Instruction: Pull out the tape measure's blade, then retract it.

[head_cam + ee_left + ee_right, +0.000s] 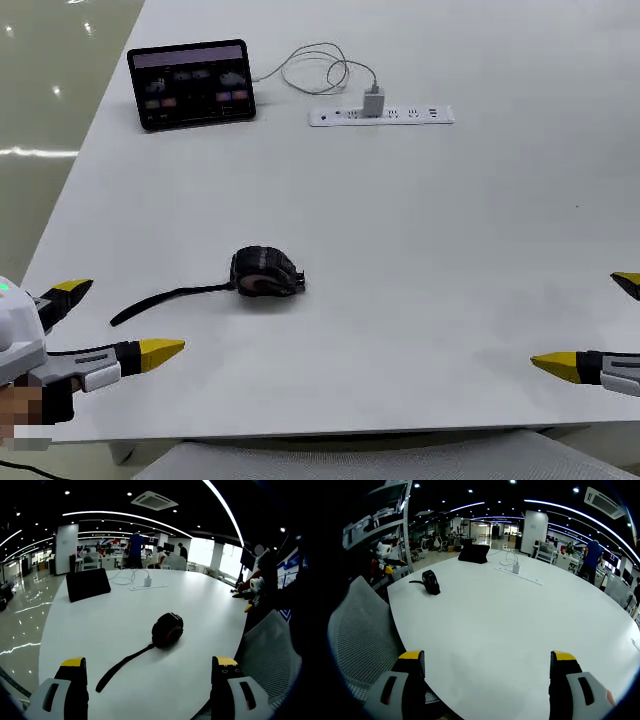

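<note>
A black tape measure lies on the white table, its black wrist strap trailing to the left. It also appears in the left gripper view and far off in the right gripper view. My left gripper stands open at the table's near left corner, a short way from the strap's end, holding nothing. In its own view the left gripper has its yellow-tipped jaws wide apart. My right gripper is open at the near right edge, far from the tape measure, also seen as.
A dark tablet stands at the back left. A white power strip with a charger and coiled cable lies behind centre. A grey mesh chair back sits at the near table edge.
</note>
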